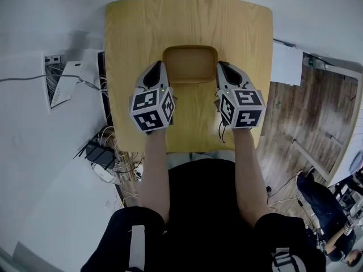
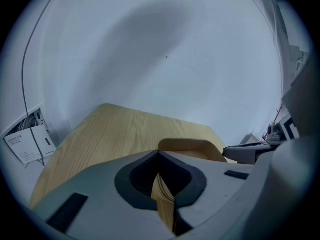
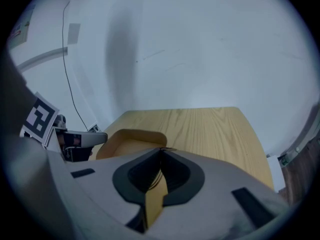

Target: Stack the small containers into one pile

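container: we see a tan container [image 1: 190, 67] lying open side up near the middle of the wooden table [image 1: 187, 21].
left gripper [image 1: 160, 68]: clenched on the container's left wall. Its own view shows a thin tan edge pinched between the jaws, which the head view does not reveal.
right gripper [image 1: 220, 67]: clamped likewise on the right wall, with tan rim between the closed jaws.
layers: faint lines on the pinched edge may be nested containers, though we cannot be sure.
head view only: cables [image 1: 105, 166] on the floor left of the table.
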The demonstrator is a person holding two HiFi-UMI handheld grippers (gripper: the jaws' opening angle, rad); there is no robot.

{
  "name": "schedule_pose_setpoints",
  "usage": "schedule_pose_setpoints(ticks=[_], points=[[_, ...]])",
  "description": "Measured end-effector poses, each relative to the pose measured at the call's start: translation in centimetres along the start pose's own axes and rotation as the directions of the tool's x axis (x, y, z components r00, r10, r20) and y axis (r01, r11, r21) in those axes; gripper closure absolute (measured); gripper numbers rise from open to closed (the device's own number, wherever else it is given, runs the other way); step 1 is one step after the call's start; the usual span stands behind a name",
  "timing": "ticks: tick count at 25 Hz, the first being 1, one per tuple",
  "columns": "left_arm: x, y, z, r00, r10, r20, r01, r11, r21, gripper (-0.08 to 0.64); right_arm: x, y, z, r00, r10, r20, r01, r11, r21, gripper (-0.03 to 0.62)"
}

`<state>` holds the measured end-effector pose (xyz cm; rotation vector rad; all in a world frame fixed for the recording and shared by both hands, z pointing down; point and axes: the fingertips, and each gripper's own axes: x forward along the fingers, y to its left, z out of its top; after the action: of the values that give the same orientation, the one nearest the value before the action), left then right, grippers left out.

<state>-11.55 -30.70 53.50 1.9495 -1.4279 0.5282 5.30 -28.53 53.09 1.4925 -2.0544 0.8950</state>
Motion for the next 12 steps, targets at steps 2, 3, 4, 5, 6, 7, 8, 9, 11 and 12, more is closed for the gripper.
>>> schedule_pose_setpoints(ticks=[2, 3, 4, 5, 6, 7, 8, 9, 11, 12], points=[[0.1, 0.1, 0.0, 1.0, 0.001, 0.006, -0.001, 1.0, -0.001, 0.558, 0.3, -0.1, -0.2, 1.0, 0.0, -0.004, 0.0, 1.0, 0.0, 0.584], [0.2, 0.1, 0.0, 1.0, 0.0, 0.007, 0.0, 1.0, -0.002, 0.558, 0.3, -0.1, -0.3, 1.0, 0.001, -0.006, -0.001, 1.0, 0.001, 0.584], [0.2, 0.1, 0.0, 1.0, 0.001, 0.008, -0.001, 1.0, -0.004, 0.558, 0.4, -0.1, -0.4, 1.0, 0.004, -0.007, -0.004, 1.0, 0.003, 0.584], [0.1, 0.1, 0.0, 1.0, 0.002, 0.008, -0.002, 1.0, -0.006, 0.558, 0.4, 0.0, -0.4, 1.0, 0.007, -0.008, -0.007, 1.0, 0.003, 0.584], [0.1, 0.1, 0.0, 1.0, 0.004, 0.008, -0.004, 1.0, -0.006, 0.558, 0.4, 0.0, -0.3, 1.0, 0.009, -0.008, -0.009, 1.0, 0.003, 0.584], [0.0, 0.1, 0.0, 1.0, 0.006, 0.009, -0.006, 1.0, -0.006, 0.558, 0.3, 0.0, -0.3, 1.0, 0.01, -0.009, -0.01, 1.0, 0.002, 0.584], [-0.2, 0.0, 0.1, 1.0, 0.007, 0.012, -0.007, 1.0, -0.006, 0.558, 0.1, 0.0, -0.2, 1.0, 0.01, -0.007, -0.01, 1.0, 0.002, 0.584], [-0.4, -0.1, 0.3, 1.0, 0.006, 0.018, -0.005, 1.0, -0.006, 0.558, -0.1, 0.0, -0.1, 1.0, 0.01, -0.003, -0.01, 1.0, 0.001, 0.584], [-0.9, -0.4, 0.8, 0.999, 0.002, 0.037, -0.001, 1.0, -0.006, 0.558, -0.5, 0.2, 0.2, 1.0, 0.011, 0.01, -0.011, 1.0, -0.002, 0.584], [-1.1, -0.5, 1.1, 0.999, 0.0, 0.049, 0.0, 1.0, -0.006, 0.558, -0.8, 0.3, 0.4, 1.0, 0.013, 0.018, -0.012, 1.0, -0.005, 0.584]])
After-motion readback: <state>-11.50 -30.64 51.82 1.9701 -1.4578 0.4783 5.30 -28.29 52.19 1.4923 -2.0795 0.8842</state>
